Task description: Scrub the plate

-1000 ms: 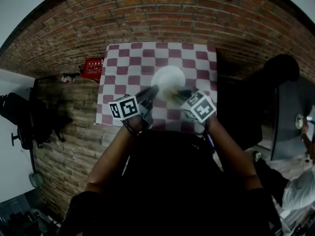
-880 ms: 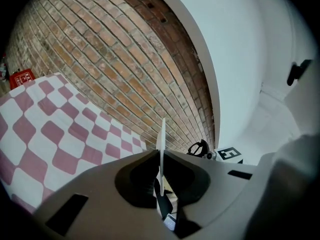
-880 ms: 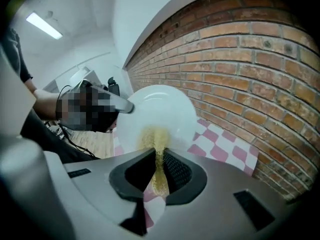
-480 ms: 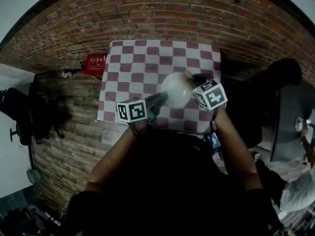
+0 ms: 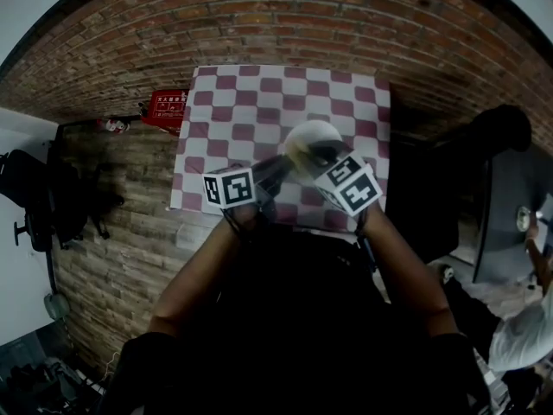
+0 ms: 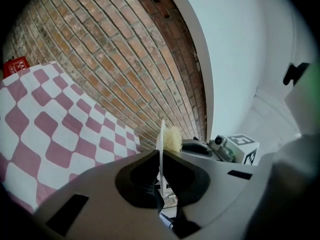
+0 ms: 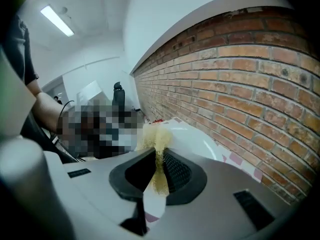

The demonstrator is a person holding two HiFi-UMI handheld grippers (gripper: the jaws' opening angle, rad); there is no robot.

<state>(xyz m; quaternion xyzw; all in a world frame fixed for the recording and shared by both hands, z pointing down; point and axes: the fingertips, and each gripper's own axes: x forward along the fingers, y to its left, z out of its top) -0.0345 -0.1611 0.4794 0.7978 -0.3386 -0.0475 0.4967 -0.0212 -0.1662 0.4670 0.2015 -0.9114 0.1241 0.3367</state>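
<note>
I judge that the scrubbing step itself is in hand. At the left, the left gripper [image 6: 161,170] is clenched almost fully on the rim of the round white ceramic plate [image 5: 313,137]. The plate stands edge-on between its jaws and is held in the air above the bench [image 5: 216,102] covered with a red-and-white chequered cloth, not resting on it. At the right, the right gripper [image 7: 159,170] is closed on a small yellow sponge [image 7: 156,143], and this sponge lies against the face of the plate. The next move calls for a steady hold at the left while the sponge rubs over the whole face, without pushing the plate out of that thin grip.
</note>
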